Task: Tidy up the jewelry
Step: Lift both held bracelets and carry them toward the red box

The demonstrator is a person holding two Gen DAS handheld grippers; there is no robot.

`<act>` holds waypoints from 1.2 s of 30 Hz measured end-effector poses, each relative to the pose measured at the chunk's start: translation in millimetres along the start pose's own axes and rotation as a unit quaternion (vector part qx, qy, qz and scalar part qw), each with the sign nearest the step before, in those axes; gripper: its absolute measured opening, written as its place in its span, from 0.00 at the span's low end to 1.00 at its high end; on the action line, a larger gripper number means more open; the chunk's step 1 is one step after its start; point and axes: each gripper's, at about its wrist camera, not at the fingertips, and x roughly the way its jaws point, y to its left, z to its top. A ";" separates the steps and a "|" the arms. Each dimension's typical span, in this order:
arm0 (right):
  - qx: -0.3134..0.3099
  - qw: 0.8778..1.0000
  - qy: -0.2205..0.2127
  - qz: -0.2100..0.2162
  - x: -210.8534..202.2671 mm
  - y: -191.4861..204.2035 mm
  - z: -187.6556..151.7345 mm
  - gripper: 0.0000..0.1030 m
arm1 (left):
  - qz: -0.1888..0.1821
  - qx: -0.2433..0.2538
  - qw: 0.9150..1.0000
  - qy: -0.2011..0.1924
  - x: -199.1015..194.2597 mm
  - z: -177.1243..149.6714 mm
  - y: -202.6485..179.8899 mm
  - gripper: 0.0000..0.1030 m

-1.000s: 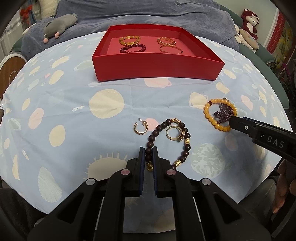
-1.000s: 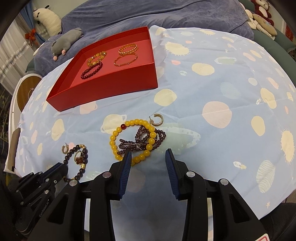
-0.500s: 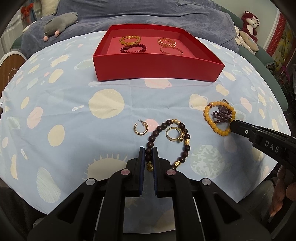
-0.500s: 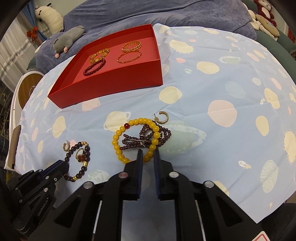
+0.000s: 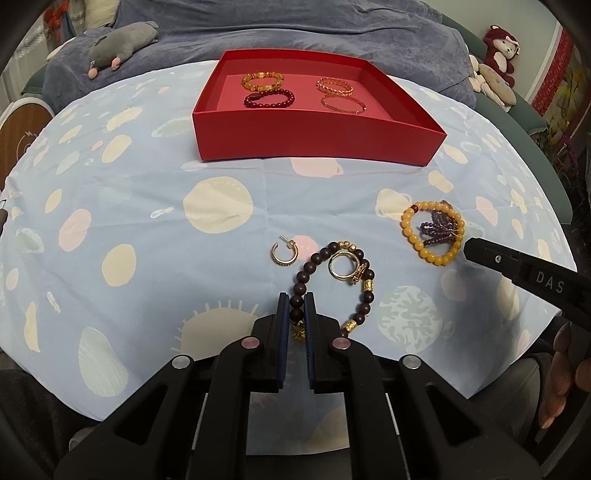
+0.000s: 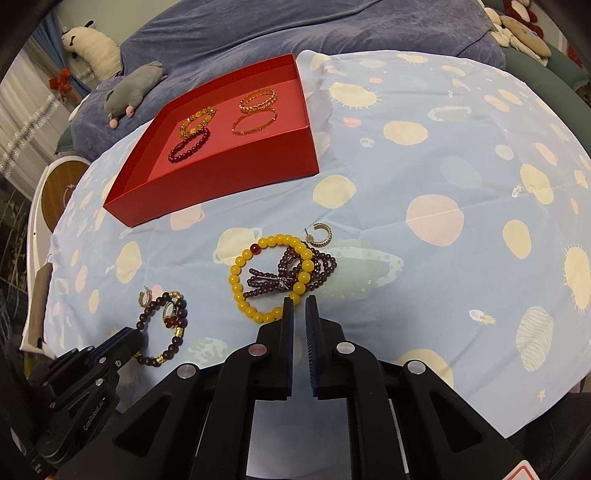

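Both of the 2 fisheye views ride on grippers, looking steeply down from close above the patterned cloth point(image 5: 221, 206). Both share the red box point(image 5: 317, 136) point(image 6: 221, 177), and each sees the other gripper at its edge.

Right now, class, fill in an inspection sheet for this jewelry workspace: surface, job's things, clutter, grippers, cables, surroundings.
Surface: planet-print tablecloth, lying flat.
Job's things: red box holding four bracelets. Outside it are a dark bead bracelet with a gold ring inside its loop and a hoop earring beside it, and a yellow bead bracelet overlapping a purple bead strand, with a second hoop earring nearby.
Clutter: nothing seen.
Grippers: left gripper shut on the dark bead bracelet. Right gripper jaws opening, tips at the yellow bead bracelet's near edge, grip unclear.
Cables: nothing seen.
Surroundings: grey plush mouse on a blue blanket.
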 end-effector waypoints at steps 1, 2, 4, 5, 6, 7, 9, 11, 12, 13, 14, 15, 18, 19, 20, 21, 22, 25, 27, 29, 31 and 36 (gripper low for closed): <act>0.002 1.000 0.001 0.000 1.9 0.5 0.9 0.10 | 0.000 -0.001 1.000 0.001 0.2 0.1 -0.1 0.08; 0.005 1.000 0.002 0.001 3.6 0.8 1.9 0.11 | 0.001 0.000 1.000 0.001 0.6 0.2 -0.3 0.08; 0.012 1.000 0.002 0.001 6.9 2.0 4.0 0.17 | 0.000 0.001 1.000 0.002 1.3 0.3 -0.6 0.08; 0.013 1.000 0.002 -0.002 8.7 3.0 4.7 0.18 | 0.000 0.001 1.000 0.003 2.0 0.4 -0.9 0.08; 0.012 1.000 0.003 -0.006 11.2 4.0 5.2 0.20 | 0.000 0.001 1.000 0.005 2.7 0.5 -1.0 0.08; 0.010 1.000 0.006 -0.010 14.2 4.4 5.4 0.20 | -0.001 0.000 1.000 0.006 3.5 0.5 -0.5 0.08; 0.008 1.000 0.003 -0.012 16.8 3.8 4.2 0.20 | -0.002 -0.001 1.000 0.008 5.1 0.1 0.2 0.08; -0.002 1.000 0.000 -0.016 16.9 5.4 3.3 0.19 | -0.003 -0.001 1.000 0.006 5.6 -0.3 0.5 0.08; -0.009 1.000 0.000 -0.021 16.8 6.6 3.1 0.18 | -0.003 -0.001 1.000 0.005 5.8 -0.3 0.4 0.08; -0.014 1.000 0.000 -0.024 16.6 7.0 3.1 0.15 | -0.003 -0.001 1.000 0.005 6.1 -0.1 0.5 0.08; -0.014 1.000 0.002 -0.023 16.3 5.9 3.2 0.13 | -0.004 -0.002 1.000 0.005 6.2 0.0 0.6 0.08; -0.012 1.000 0.003 -0.020 15.7 4.4 3.3 0.07 | -0.005 -0.003 1.000 0.005 6.4 0.3 0.8 0.08; -0.007 1.000 -0.007 -0.015 7.8 1.9 3.4 0.07 | -0.008 -0.006 1.000 0.005 5.1 1.6 1.6 0.08; -0.008 1.000 -0.010 -0.013 4.3 1.8 3.9 0.07 | -0.009 -0.007 1.000 0.004 3.8 2.1 1.8 0.08; -0.008 1.000 -0.012 -0.009 1.0 2.0 4.4 0.07 | -0.011 -0.007 1.000 0.004 2.5 2.5 1.5 0.08; -0.010 1.000 -0.016 -0.006 -3.2 2.8 5.1 0.07 | -0.012 -0.007 1.000 0.003 0.8 3.4 1.3 0.07; -0.012 1.000 -0.020 -0.003 -7.5 3.7 6.0 0.07 | -0.014 -0.007 1.000 0.001 -1.3 4.3 0.8 0.07; -0.017 0.999 -0.033 0.007 -21.3 7.2 9.4 0.07 | -0.021 -0.006 1.000 -0.006 -9.2 9.2 -2.3 0.07; -0.023 0.999 -0.041 0.014 -31.1 10.8 12.4 0.07 | -0.028 -0.003 1.000 -0.010 -15.9 13.2 -5.4 0.07; -0.029 0.998 -0.048 0.021 -40.5 15.0 15.2 0.07 | -0.034 -0.002 0.999 -0.016 -23.6 17.3 -8.7 0.07; -0.039 0.997 -0.055 0.026 -49.6 20.7 17.8 0.07 | -0.041 -0.001 0.999 -0.020 -31.3 22.4 -11.2 0.07; -0.060 0.995 -0.068 0.047 -70.3 33.2 26.0 0.07 | -0.063 0.001 0.997 -0.038 -54.5 39.2 -14.7 0.07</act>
